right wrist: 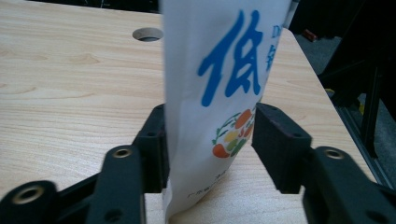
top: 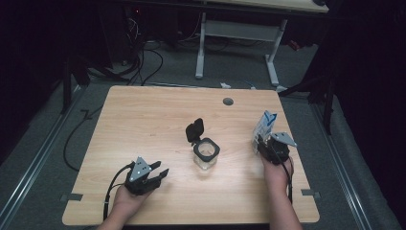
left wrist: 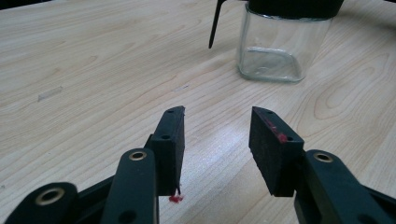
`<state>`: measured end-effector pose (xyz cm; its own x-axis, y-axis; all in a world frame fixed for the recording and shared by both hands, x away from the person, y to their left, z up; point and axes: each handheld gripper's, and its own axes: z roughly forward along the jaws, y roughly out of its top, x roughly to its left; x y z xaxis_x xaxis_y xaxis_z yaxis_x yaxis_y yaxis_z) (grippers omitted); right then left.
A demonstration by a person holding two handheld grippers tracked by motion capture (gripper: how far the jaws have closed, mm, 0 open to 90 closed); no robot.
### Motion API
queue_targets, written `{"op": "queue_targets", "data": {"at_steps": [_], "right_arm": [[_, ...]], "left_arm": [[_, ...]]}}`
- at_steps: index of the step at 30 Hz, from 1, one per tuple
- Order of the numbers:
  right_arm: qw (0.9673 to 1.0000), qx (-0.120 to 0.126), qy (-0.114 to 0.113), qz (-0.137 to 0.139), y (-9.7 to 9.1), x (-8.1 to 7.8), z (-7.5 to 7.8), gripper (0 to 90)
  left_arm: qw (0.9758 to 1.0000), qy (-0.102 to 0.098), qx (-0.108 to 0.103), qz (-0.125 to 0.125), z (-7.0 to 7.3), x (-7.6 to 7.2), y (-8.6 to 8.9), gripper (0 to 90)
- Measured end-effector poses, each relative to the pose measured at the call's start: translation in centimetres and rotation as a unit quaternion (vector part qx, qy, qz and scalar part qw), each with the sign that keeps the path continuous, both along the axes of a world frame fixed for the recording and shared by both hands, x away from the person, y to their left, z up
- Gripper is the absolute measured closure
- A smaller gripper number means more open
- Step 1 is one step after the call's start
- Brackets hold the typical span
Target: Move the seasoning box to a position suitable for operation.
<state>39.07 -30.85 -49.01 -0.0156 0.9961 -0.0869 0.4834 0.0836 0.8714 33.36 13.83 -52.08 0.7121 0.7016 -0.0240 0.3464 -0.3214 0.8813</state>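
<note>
From above, the white printed pouch (top: 265, 125) stands upright near the wooden table's (top: 143, 120) right edge in the right gripper (top: 267, 142), apart from the square clear glass jar (top: 207, 154) with its black flip lid open. The right gripper view shows the pouch's blue character "低" and a fruit emblem, jaws against both sides. The left gripper (top: 160, 173) is half open, empty.
</note>
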Motion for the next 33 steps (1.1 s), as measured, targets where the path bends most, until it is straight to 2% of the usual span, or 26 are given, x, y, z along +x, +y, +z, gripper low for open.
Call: {"op": "queue_targets", "data": {"at_steps": [10,15,24,28,33], "right_arm": [[0.9998,-0.02,-0.003,0.005,0.5,-0.1,0.0,72.1],[0.9999,-0.009,-0.001,0.007,0.1,0.0,0.0,83.6],[0.9994,0.008,0.0,0.033,-0.3,-0.4,-0.1,87.5],[0.9988,0.009,-0.002,0.048,-0.3,-1.2,-0.1,87.6],[0.9979,0.016,-0.005,0.063,0.1,-3.2,-0.3,87.5]], "left_arm": [[1.0,0.0,0.0,0.0,0.0,-0.1,0.0,55.7],[1.0,-0.002,0.0,0.001,0.0,-0.1,0.1,55.7],[1.0,-0.001,0.002,0.0,0.0,-0.1,0.0,55.7],[1.0,-0.001,0.003,0.0,0.0,-0.1,0.0,55.7],[1.0,-0.002,0.005,-0.001,-0.1,0.0,0.0,55.7]]}}
